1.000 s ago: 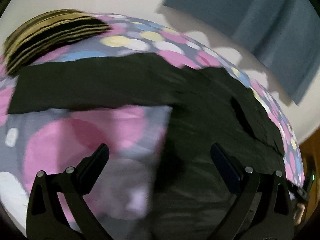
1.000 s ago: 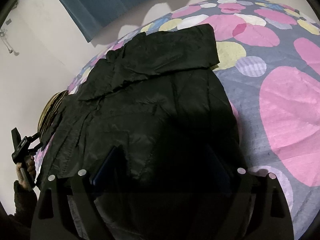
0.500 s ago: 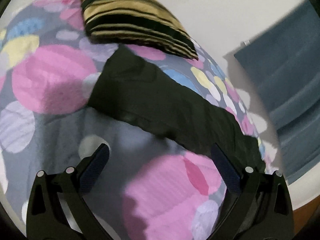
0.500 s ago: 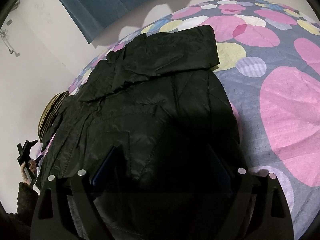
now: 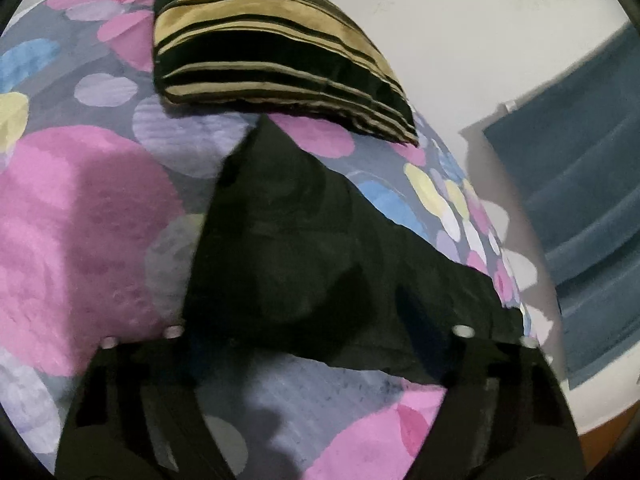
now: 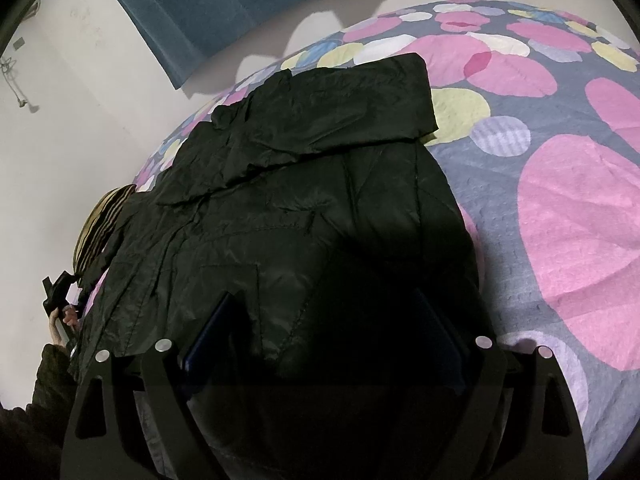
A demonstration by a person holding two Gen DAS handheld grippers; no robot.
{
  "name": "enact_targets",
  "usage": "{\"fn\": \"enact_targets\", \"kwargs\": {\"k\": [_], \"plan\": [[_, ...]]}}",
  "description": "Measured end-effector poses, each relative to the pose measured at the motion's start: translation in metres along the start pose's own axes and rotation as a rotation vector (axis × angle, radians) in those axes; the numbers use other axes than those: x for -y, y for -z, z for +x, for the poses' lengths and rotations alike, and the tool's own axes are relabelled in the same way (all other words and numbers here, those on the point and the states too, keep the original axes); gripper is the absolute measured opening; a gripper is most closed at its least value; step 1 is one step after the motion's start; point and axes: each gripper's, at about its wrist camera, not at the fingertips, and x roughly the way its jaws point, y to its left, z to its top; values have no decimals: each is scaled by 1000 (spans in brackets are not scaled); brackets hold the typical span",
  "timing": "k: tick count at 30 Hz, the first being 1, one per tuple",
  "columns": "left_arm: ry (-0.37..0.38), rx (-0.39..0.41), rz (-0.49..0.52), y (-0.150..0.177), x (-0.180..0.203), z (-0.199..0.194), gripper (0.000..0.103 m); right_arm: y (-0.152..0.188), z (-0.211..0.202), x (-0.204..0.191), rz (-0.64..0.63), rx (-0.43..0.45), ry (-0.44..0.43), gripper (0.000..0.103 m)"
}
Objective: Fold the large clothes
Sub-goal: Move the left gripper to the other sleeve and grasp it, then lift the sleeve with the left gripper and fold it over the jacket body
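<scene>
A black jacket (image 6: 304, 208) lies spread flat on the bed, one sleeve (image 6: 340, 108) folded across its upper part. Its other sleeve (image 5: 288, 248) runs out toward a striped pillow (image 5: 272, 52). My left gripper (image 5: 316, 312) hangs low over this sleeve's end. Its jaws are closing with the dark cloth between them, and the fingertips are lost against the fabric. In the right wrist view the left gripper (image 6: 56, 296) shows at the far left, in a hand (image 6: 66, 318). My right gripper (image 6: 324, 320) stands open over the jacket's lower body, blue pads (image 6: 212, 328) apart.
The bedspread (image 6: 560, 220) is grey with pink, yellow and blue circles. A white wall (image 5: 460, 40) and a blue curtain (image 5: 592, 200) stand behind the bed. The striped pillow (image 6: 100, 228) lies at the bed's edge beside the jacket.
The left gripper swung along the sleeve to its end near the pillow, rolled and sank closer, and its jaws narrowed. The right gripper has kept still.
</scene>
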Motion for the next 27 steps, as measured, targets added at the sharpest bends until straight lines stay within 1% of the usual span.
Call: {"fn": "enact_targets", "kwargs": {"k": [1, 2, 3, 4, 5, 7, 10, 13, 14, 16, 19, 21, 23, 27], "plan": [[-12, -4, -10, -2, -2, 1, 53, 0, 0, 0, -1, 1, 2, 88], [-24, -6, -18, -3, -4, 2, 47, 0, 0, 0, -2, 1, 4, 88], [-37, -8, -23, -4, -5, 3, 34, 0, 0, -1, -2, 1, 6, 88], [-60, -13, -23, -6, -5, 5, 22, 0, 0, -1, -3, 1, 7, 87], [-69, -14, -20, -6, -4, 5, 19, 0, 0, -1, -2, 2, 7, 88], [-90, -5, -9, -9, 1, 3, 8, 0, 0, -1, -2, 2, 7, 87], [-83, 34, 26, -10, 22, -9, 7, 0, 0, -1, -3, 2, 9, 87], [-47, 74, 95, -9, 57, -26, 7, -1, 0, -1, -5, 2, 10, 87], [-14, 80, 121, -7, 75, -32, 7, -1, 0, 0, -4, 3, 9, 88], [19, 82, 164, -4, 102, -37, 7, -1, 0, -1, -3, 2, 8, 87], [67, 83, 265, 10, 154, -40, 7, -1, 0, -1, -2, 3, 7, 87], [103, 76, 335, 25, 192, -38, 7, -1, 0, 0, -1, 4, 5, 88], [140, 57, 382, 39, 221, -36, 7, -1, 0, 0, 1, 5, 3, 88], [224, -10, 472, 79, 285, -25, 7, -1, 0, 1, 8, 7, -3, 88]]}}
